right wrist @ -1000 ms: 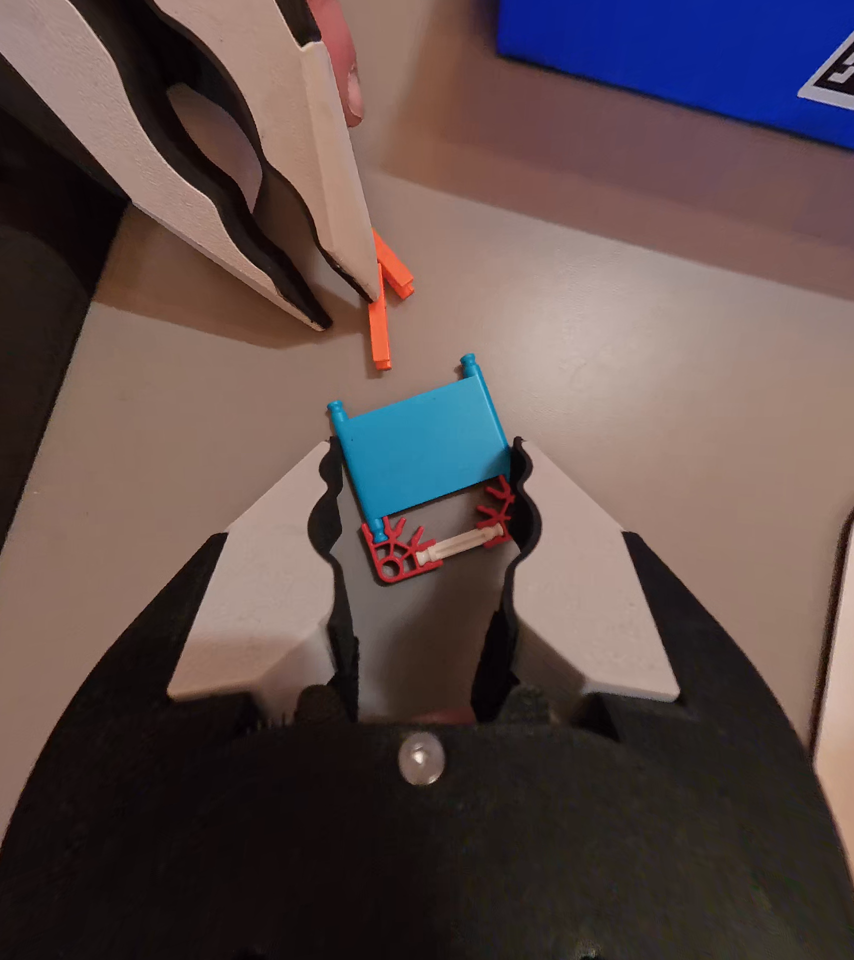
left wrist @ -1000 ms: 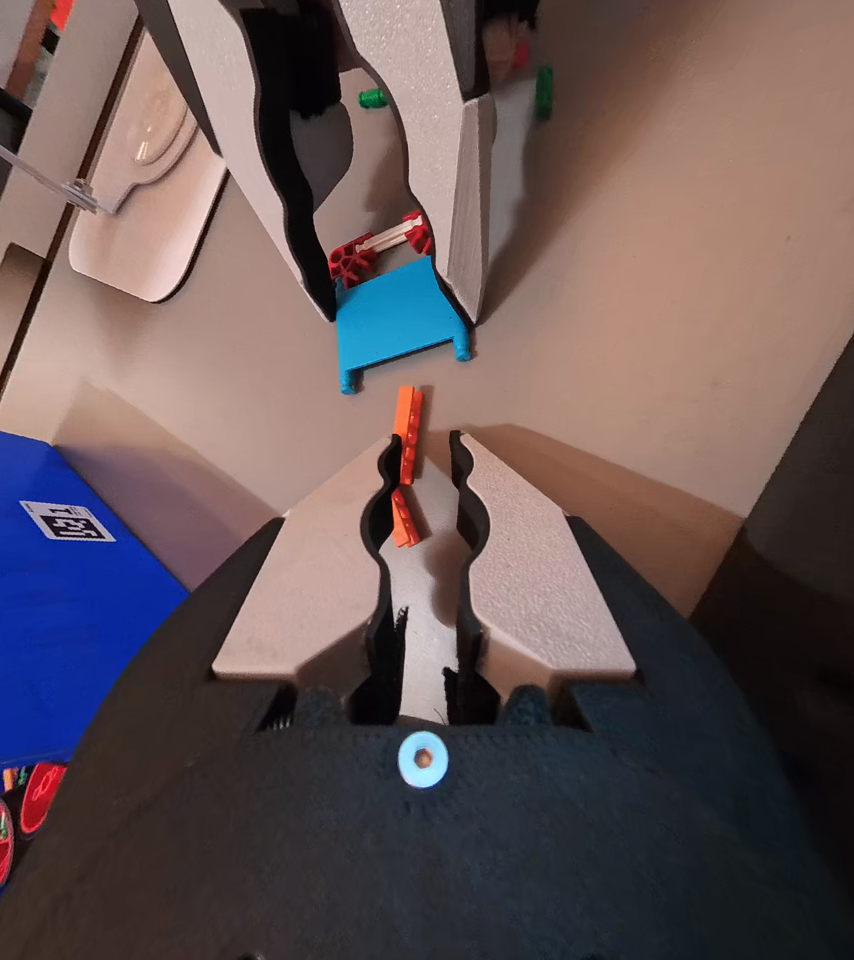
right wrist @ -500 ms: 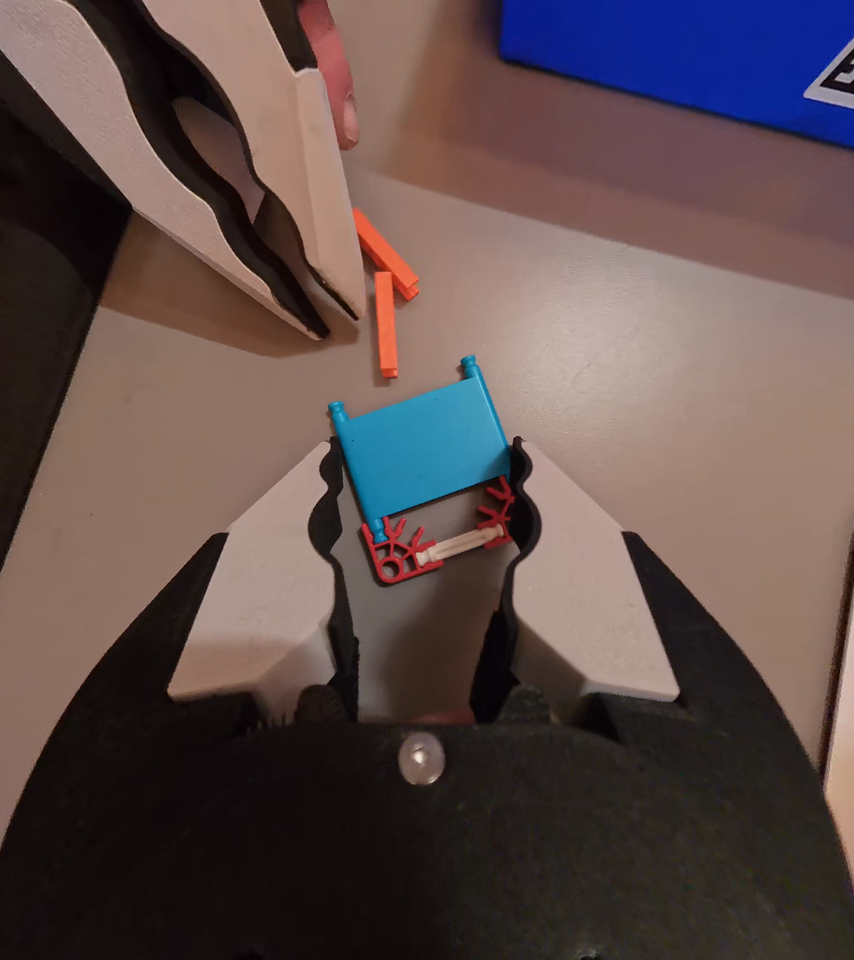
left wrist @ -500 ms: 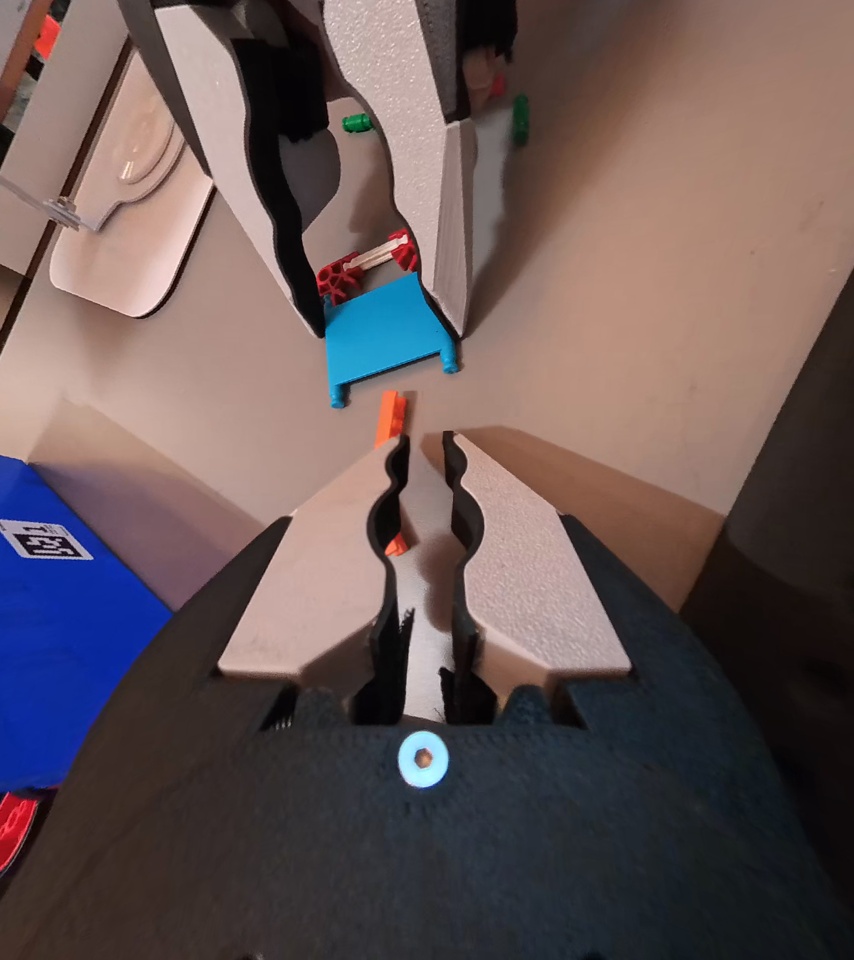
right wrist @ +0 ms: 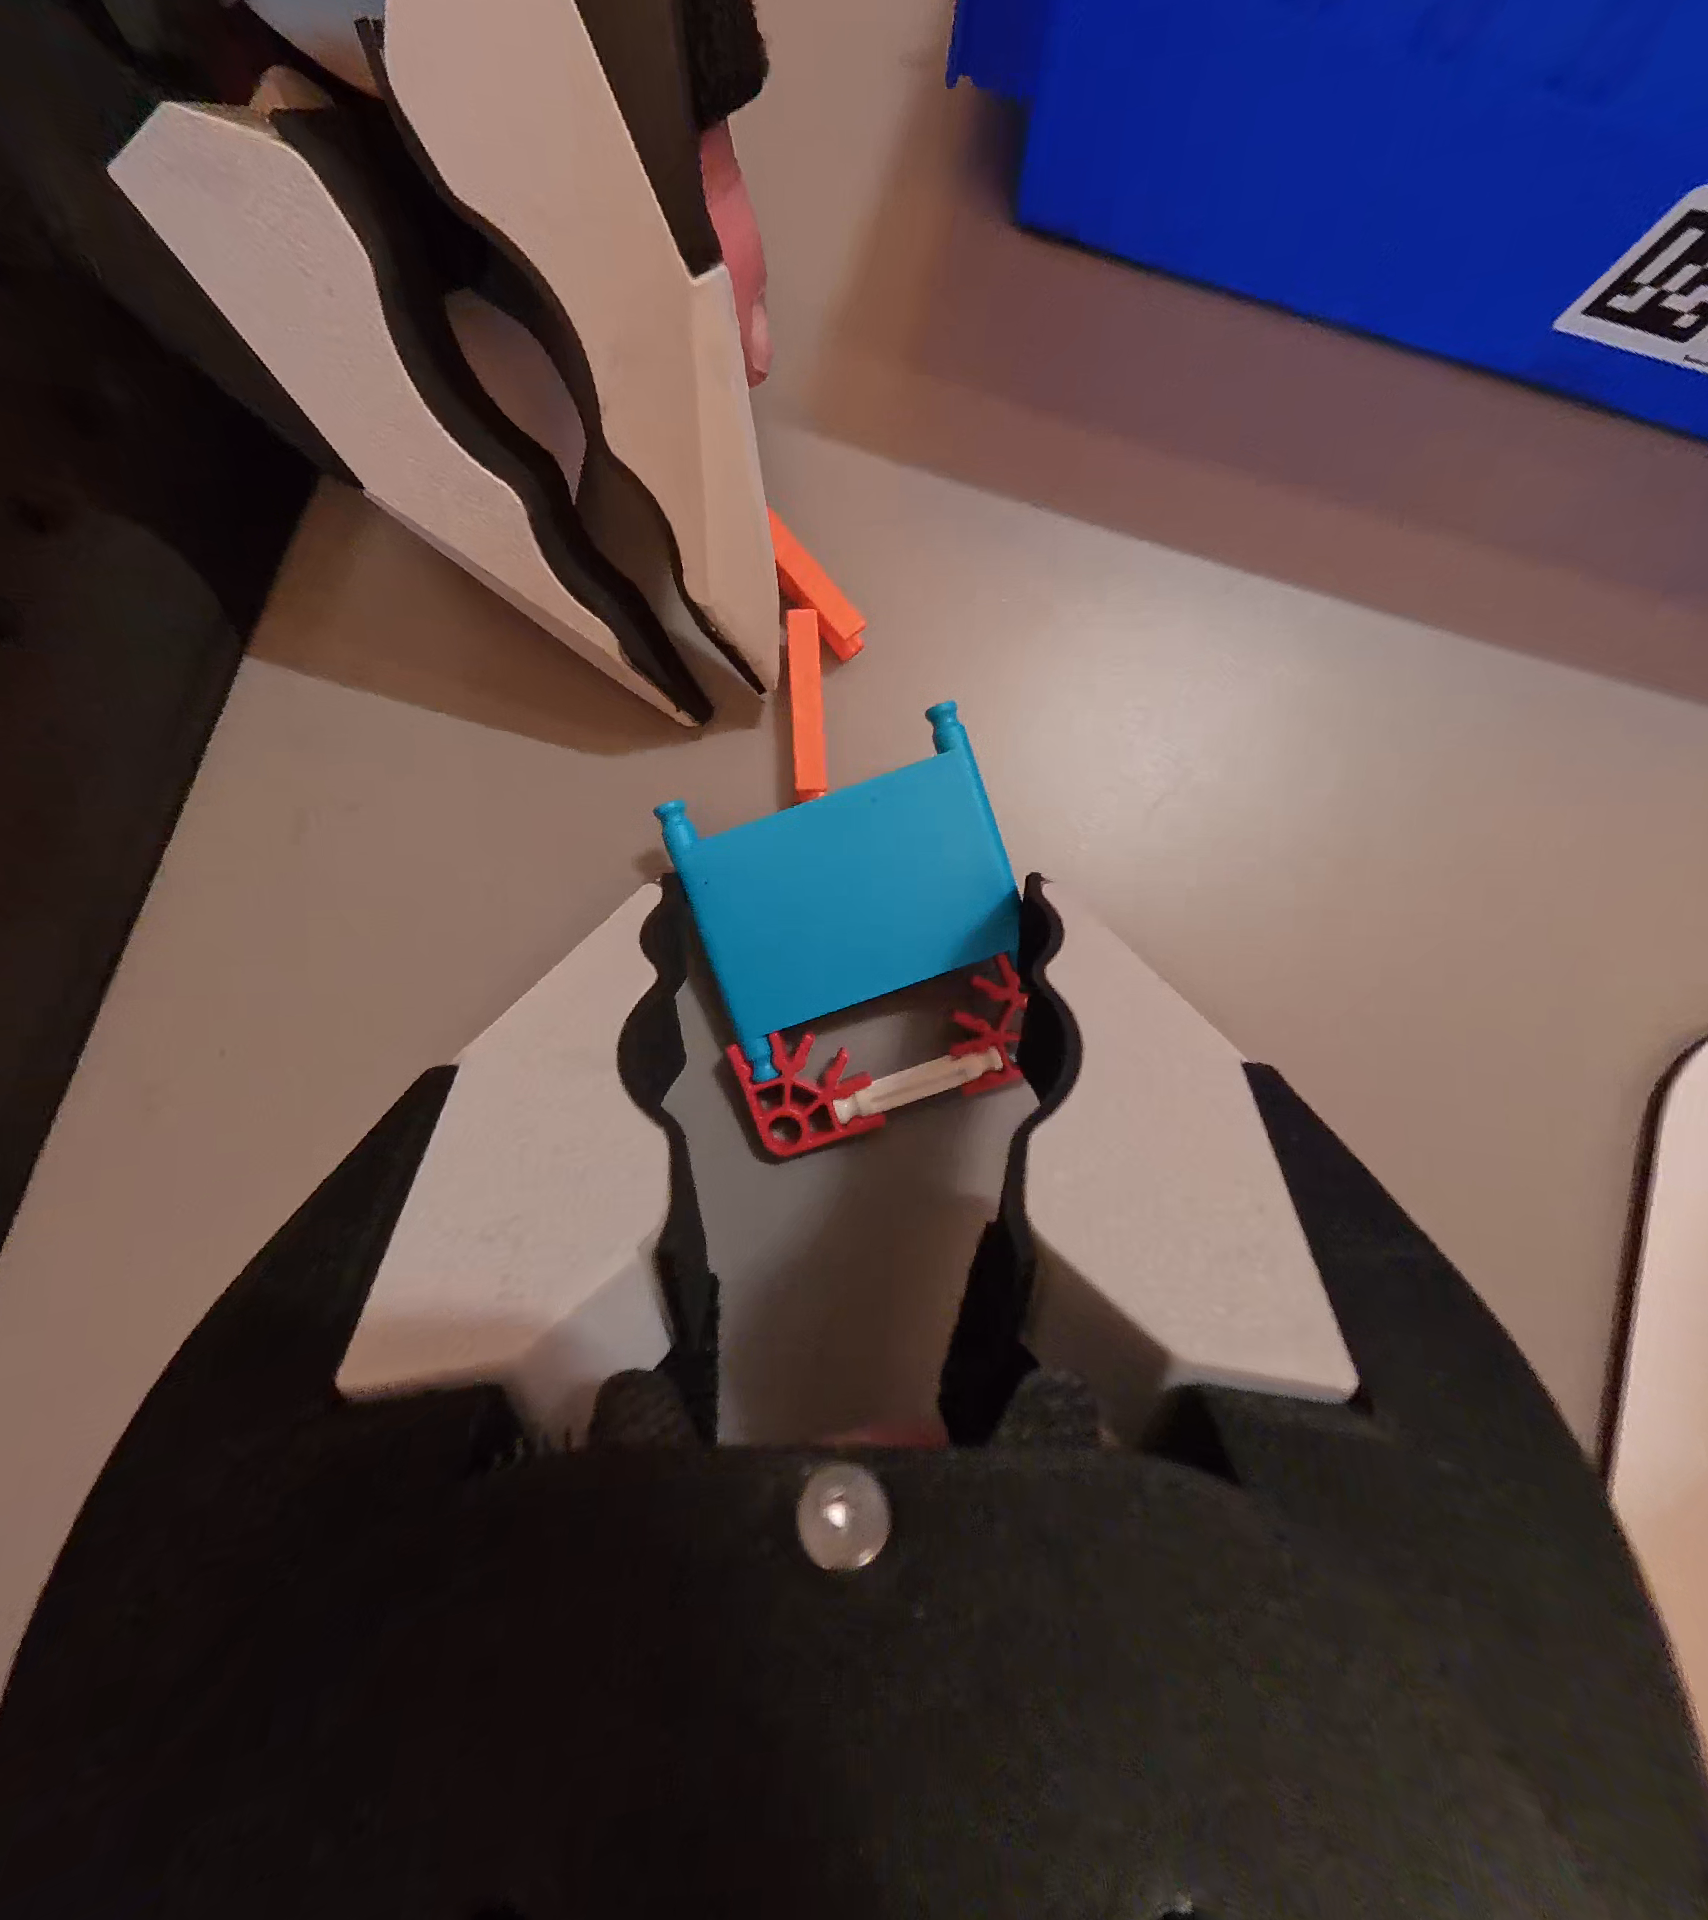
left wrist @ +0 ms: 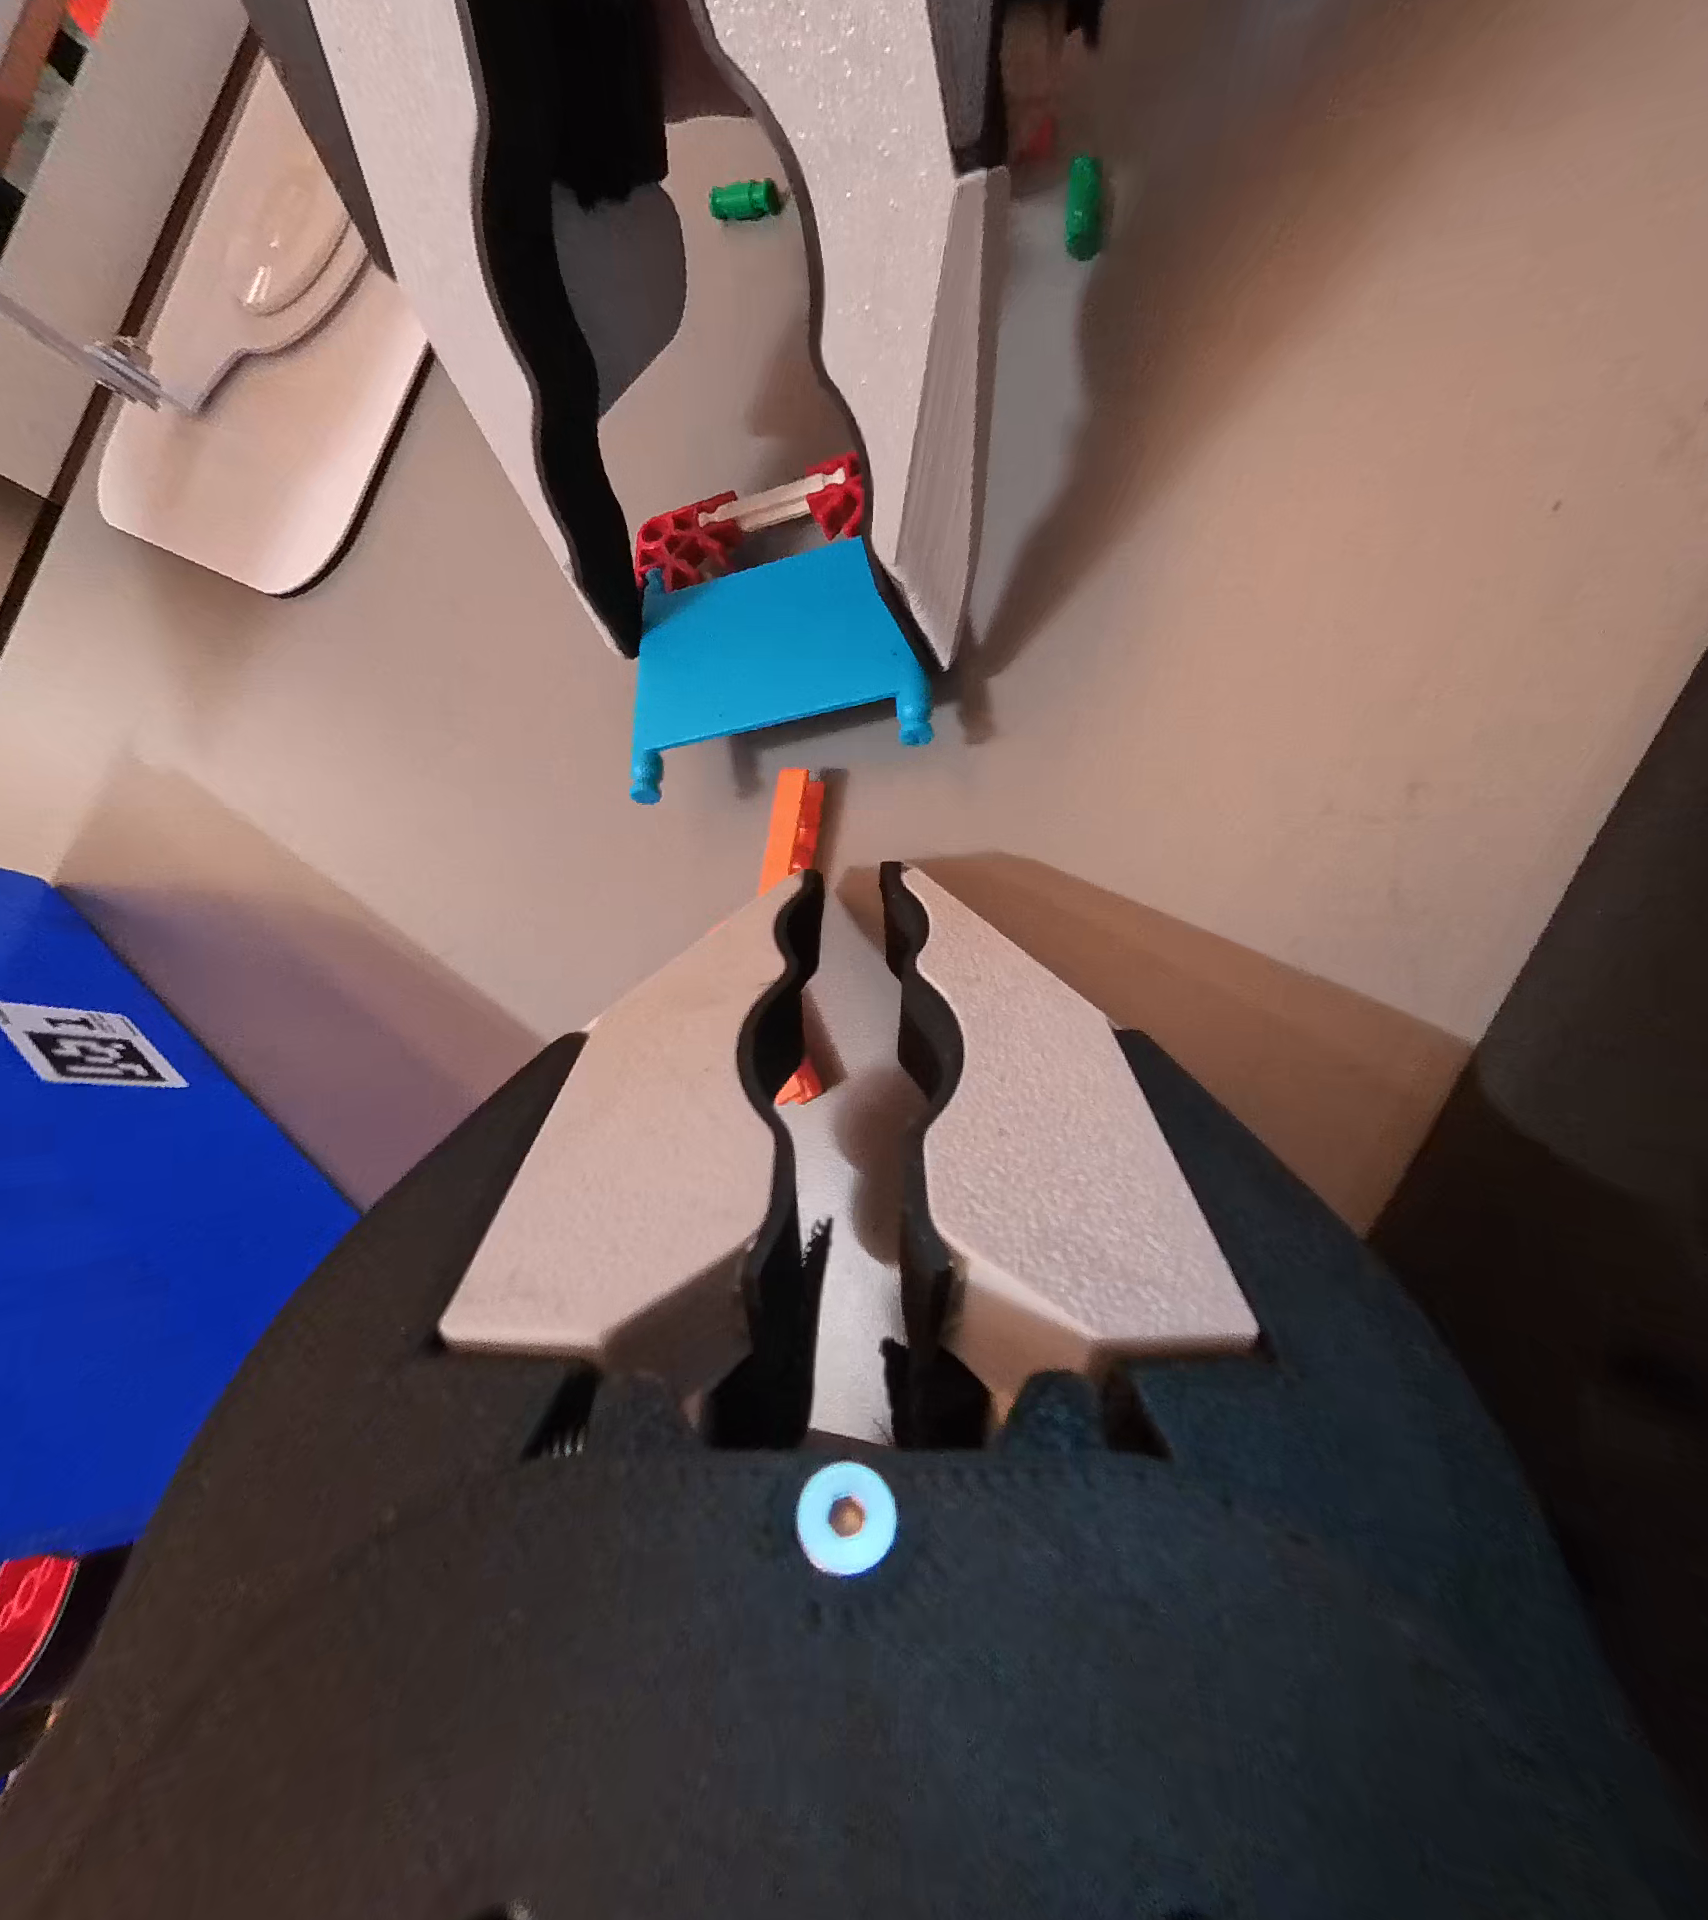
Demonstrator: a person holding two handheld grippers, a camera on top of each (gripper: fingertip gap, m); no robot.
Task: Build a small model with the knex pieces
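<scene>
Here the right gripper [right wrist: 845, 904] pinches the blue panel [right wrist: 845, 904] with its red connectors [right wrist: 788, 1101]; the left gripper [left wrist: 850, 883], fingers narrowly apart, stands beside two orange rods [left wrist: 793, 831] and should centre over one.

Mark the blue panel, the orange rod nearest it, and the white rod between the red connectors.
blue panel [right wrist: 845, 904]: right wrist view, middle of its flat face.
orange rod [right wrist: 805, 717]: right wrist view, midway along its length.
white rod [right wrist: 923, 1089]: right wrist view, middle of its shaft.
</scene>
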